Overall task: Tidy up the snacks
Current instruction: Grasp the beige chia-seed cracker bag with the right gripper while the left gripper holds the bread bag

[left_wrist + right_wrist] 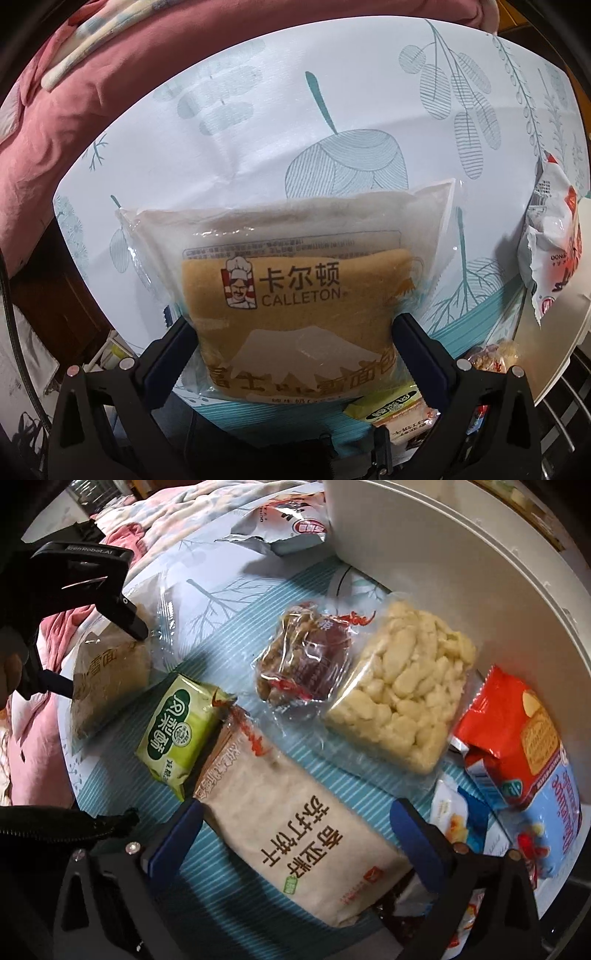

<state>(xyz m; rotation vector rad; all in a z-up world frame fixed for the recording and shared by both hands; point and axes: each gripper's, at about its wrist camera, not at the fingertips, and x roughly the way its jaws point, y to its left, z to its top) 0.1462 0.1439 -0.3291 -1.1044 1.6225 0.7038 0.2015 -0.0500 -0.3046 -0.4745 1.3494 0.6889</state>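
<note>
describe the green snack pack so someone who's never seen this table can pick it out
Start from the white tub at the table's far right edge, then cross the blue striped cloth toward the left claw. The green snack pack lies between the bread bag that claw straddles and the long beige cracker bag. It is the only green wrapper, small, with a white cloud-shaped label.

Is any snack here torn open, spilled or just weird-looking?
Nothing is spilled. The silver-and-red packet beside the white bin looks crumpled, with a jagged edge, but I cannot tell if it is open. The other snacks, like the green packet, look sealed.
</note>
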